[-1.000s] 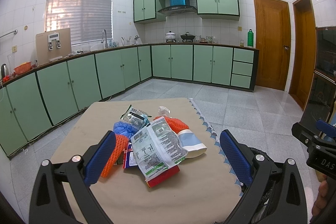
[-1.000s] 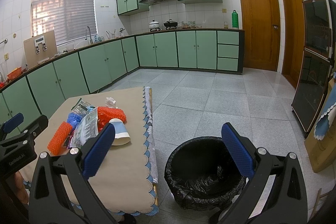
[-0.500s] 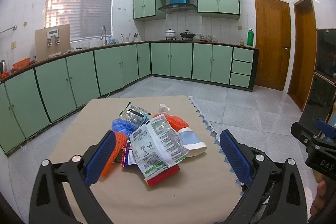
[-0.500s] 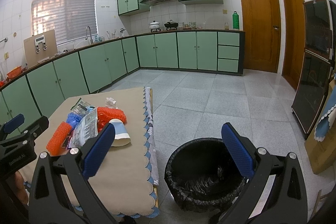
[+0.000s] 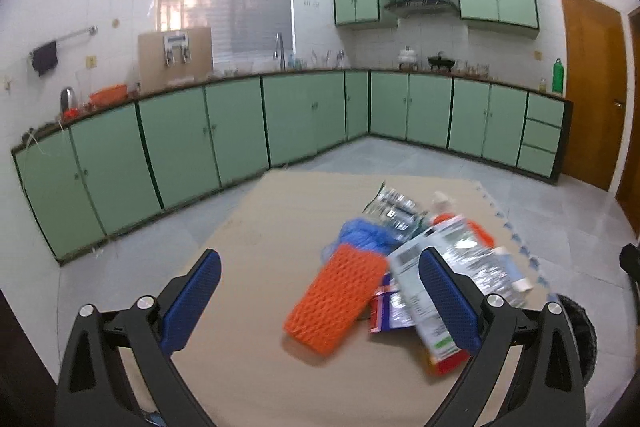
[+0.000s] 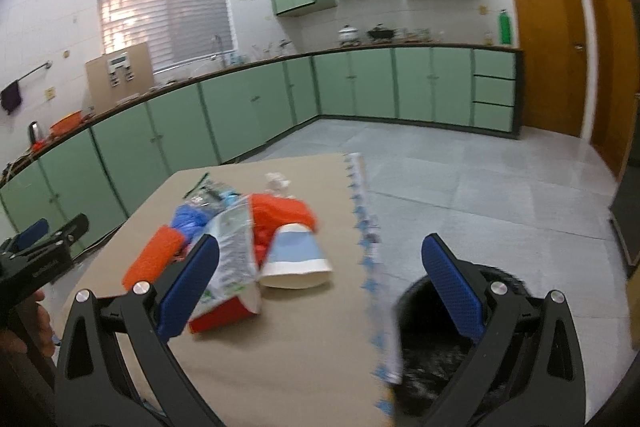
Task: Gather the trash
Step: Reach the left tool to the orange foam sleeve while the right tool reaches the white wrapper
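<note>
In the left wrist view, the left hand-held gripper (image 5: 318, 303) hangs above the beige cloth-covered worktop (image 5: 256, 235) with its blue-padded jaws spread wide and nothing between them. The trash is heaped at about two o'clock from the gripper's centre: an orange honeycomb foam net sleeve (image 5: 338, 301) lies nearest, touching a crumpled blue plastic bag (image 5: 366, 239) behind it, with a silver foil wrapper (image 5: 394, 207) at the far side and a white printed plastic pouch (image 5: 452, 267) partly hidden by the right jaw. A red flat packet (image 5: 446, 365) peeks from under the pouch. Every piece rests on the worktop, so by my reading nothing from this heap is collected yet. In the right wrist view, the right hand-held gripper (image 6: 320, 283) is likewise released and empty, jaws wide apart. The same heap sits at about eleven o'clock, and a white and pale-blue paper cup (image 6: 296, 259) lies on its side at the heap's near right edge, beside an orange mesh bag (image 6: 284, 213). At four o'clock, on the floor just beside the worktop's scalloped edge, stands a round bin lined with a black plastic bag (image 6: 424, 375); what shows of its inside looks bare, though blur hides much. I judge the task to be at its very start: all items remain to be grasped and dropped in the bin.
</note>
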{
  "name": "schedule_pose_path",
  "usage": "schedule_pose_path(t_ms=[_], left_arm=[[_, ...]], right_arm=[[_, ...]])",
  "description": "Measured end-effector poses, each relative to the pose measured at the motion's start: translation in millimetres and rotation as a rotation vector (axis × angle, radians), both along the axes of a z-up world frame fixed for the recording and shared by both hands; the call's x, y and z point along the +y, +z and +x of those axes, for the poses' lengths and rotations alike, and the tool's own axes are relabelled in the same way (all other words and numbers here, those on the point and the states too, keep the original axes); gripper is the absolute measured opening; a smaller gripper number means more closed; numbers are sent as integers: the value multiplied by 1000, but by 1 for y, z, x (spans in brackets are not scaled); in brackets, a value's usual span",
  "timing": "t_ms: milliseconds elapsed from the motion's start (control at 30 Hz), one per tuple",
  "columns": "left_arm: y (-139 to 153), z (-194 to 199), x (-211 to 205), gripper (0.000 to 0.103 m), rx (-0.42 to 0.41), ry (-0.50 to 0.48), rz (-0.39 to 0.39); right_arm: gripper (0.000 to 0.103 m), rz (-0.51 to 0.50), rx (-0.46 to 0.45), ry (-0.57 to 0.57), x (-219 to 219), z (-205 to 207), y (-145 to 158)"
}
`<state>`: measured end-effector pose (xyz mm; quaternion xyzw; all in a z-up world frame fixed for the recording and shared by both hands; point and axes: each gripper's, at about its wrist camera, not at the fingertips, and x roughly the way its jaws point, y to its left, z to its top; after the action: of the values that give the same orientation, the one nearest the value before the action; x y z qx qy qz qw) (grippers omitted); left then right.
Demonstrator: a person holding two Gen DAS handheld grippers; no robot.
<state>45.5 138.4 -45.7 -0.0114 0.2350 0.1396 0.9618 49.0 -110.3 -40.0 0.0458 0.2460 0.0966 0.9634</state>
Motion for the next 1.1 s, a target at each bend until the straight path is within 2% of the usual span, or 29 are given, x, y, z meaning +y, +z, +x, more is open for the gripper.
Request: schedule_pose_path(t_ms=[67, 167, 233, 467, 533, 667, 900, 1033, 1100], left_arm=[[-8, 6, 11, 97, 20, 27, 3], [-19, 13, 19, 97, 34, 46, 12], [-27, 21, 21, 97, 45, 46, 15], [-51, 33, 39, 97, 99, 40, 3], [-56, 33, 41, 97, 104, 38, -4], [-62, 35, 41, 97, 114, 19, -4], [-77, 47, 29, 97, 158, -24, -13], [-86, 54, 23, 97, 185, -36, -5], [-90, 57, 20, 97, 196, -44, -8]], right_arm=[[98, -6, 3, 28, 14, 8, -6], [90, -30, 16, 73, 40, 24, -20], [81, -35, 38, 98, 51, 33, -28], [71, -60, 117, 167, 80, 58, -60], [64, -56, 136, 181, 82, 62, -65], [58, -45, 167, 207, 85, 69, -70], [41, -52, 204, 236, 90, 76, -81], [23, -56, 202, 242, 88, 77, -81], [21, -59, 200, 249, 87, 76, -81]])
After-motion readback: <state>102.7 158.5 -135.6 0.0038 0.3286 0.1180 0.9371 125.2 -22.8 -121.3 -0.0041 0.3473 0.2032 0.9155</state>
